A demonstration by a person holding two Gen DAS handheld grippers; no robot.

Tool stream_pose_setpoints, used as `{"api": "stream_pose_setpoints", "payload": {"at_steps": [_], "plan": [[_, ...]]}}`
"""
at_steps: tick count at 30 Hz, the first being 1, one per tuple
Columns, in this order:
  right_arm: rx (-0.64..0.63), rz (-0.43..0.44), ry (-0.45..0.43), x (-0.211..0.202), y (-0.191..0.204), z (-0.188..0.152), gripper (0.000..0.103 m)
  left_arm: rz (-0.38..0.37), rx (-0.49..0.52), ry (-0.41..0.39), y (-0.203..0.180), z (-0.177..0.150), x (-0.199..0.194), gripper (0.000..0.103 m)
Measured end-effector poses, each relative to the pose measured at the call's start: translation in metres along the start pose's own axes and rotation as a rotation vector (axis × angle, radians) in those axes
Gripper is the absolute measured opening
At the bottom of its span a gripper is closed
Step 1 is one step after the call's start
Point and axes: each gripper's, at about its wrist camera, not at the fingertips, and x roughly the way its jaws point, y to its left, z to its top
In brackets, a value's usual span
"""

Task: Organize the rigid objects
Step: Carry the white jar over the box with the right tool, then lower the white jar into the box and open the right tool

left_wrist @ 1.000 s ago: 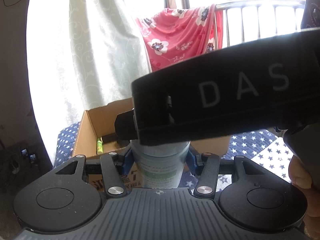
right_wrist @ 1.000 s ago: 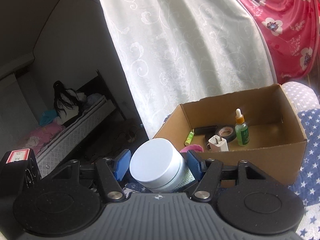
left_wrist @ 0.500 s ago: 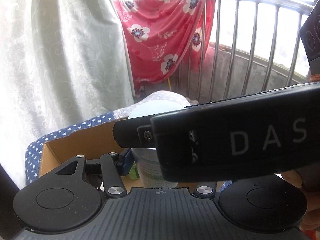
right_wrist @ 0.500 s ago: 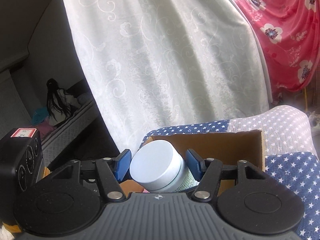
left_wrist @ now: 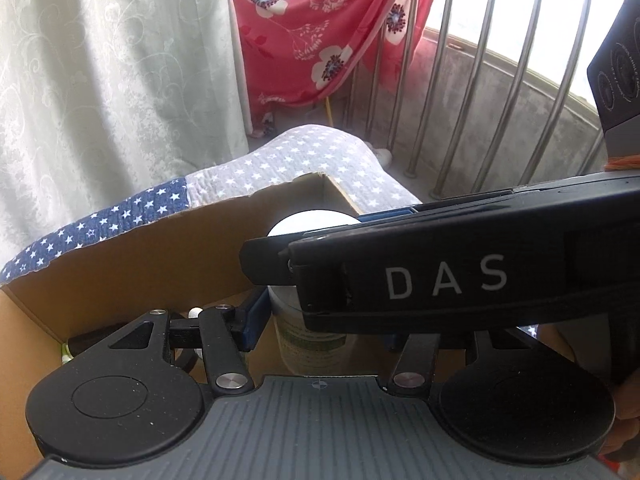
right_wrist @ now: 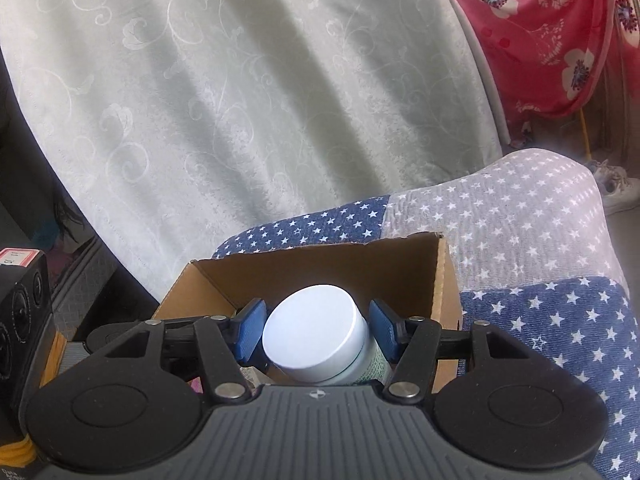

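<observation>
A jar with a white lid (right_wrist: 316, 336) and a green label (left_wrist: 310, 344) hangs over the open cardboard box (right_wrist: 320, 268) (left_wrist: 140, 272). Both grippers are on it. My left gripper (left_wrist: 320, 320) holds the jar's body upright; one blue pad (left_wrist: 254, 316) touches its side, and the other pad is hidden. My right gripper (right_wrist: 316, 328) crosses over the left one as a black bar (left_wrist: 440, 280). Its jaws are closing, and its blue pads (right_wrist: 250, 332) lie against the jar just under the lid.
The box sits on a star-patterned blue and grey cover (right_wrist: 540, 320). Small items lie in the box's left corner (left_wrist: 76, 344). A pale curtain (right_wrist: 240, 100) hangs behind, with a red floral cloth (left_wrist: 320, 32) and a metal railing (left_wrist: 480, 100) to the right.
Both grippers have carried the jar sideways to above the box, whose inside now lies right under it. The right gripper's pads have drawn in a little onto the jar.
</observation>
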Motion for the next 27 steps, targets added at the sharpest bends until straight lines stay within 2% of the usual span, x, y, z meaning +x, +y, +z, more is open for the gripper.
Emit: {"api": "stream_pose_setpoints", "payload": {"at_steps": [3, 8, 15, 21, 24, 27], "plan": [[-0.018, -0.024, 0.013, 0.009, -0.004, 0.0, 0.056, 0.003, -0.013, 0.015, -0.002, 0.004, 0.009, 0.054], [-0.066, -0.05, 0.011, 0.018, 0.001, -0.002, 0.056, 0.017, -0.006, 0.015, -0.004, 0.005, 0.013, 0.056], [-0.093, -0.05, -0.005, 0.01, 0.01, -0.004, 0.056, 0.021, -0.002, -0.001, -0.008, 0.004, 0.007, 0.056], [-0.064, -0.016, -0.096, -0.037, 0.022, -0.005, 0.058, 0.011, -0.005, -0.05, -0.006, -0.006, -0.028, 0.057], [-0.044, 0.008, -0.168, -0.075, 0.033, -0.013, 0.065, -0.013, -0.025, -0.09, 0.002, -0.019, -0.064, 0.057], [-0.04, 0.043, -0.24, -0.115, 0.045, -0.032, 0.069, -0.021, -0.034, -0.144, 0.011, -0.037, -0.103, 0.062]]}}
